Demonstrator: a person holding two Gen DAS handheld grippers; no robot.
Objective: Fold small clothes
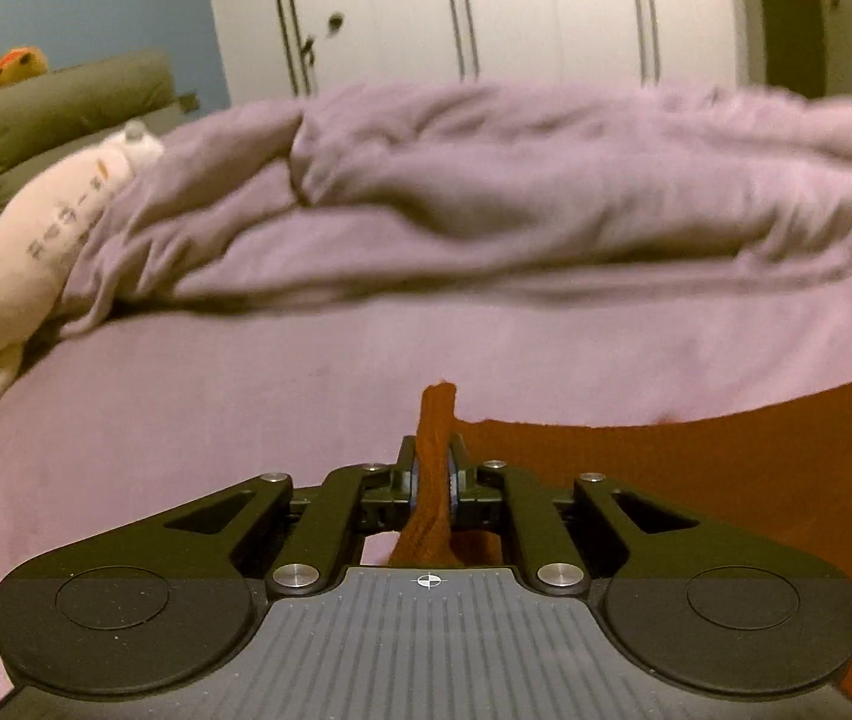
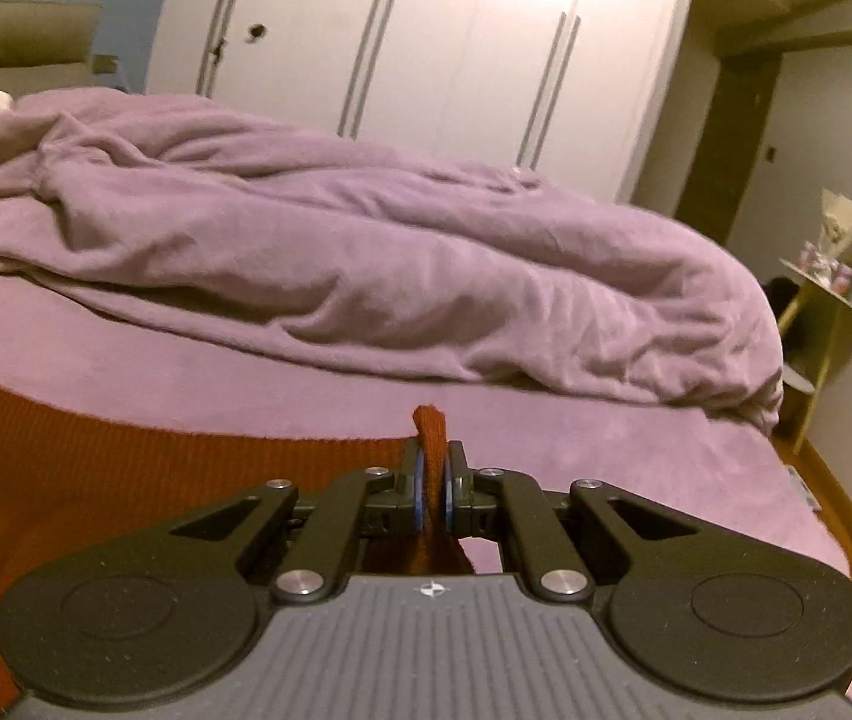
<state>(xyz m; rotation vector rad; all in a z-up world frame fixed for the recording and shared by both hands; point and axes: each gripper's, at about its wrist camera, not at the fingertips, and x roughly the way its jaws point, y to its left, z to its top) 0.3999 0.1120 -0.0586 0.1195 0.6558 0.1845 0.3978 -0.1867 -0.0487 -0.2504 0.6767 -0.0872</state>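
Where jaws pinch, rust garment (image 1: pixel 696 480) edge hidden.

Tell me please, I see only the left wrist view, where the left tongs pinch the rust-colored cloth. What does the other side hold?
Observer: The right tongs are shut on a pinched-up fold of the same rust-colored cloth, at its edge.
Operator: What lies to the right of that corner?
Observer: Bare purple bed sheet, reaching to the bed's edge.
Operator: Is anything beyond the bed there?
Observer: A small round side table stands by the bed, carrying small items too blurred to name.
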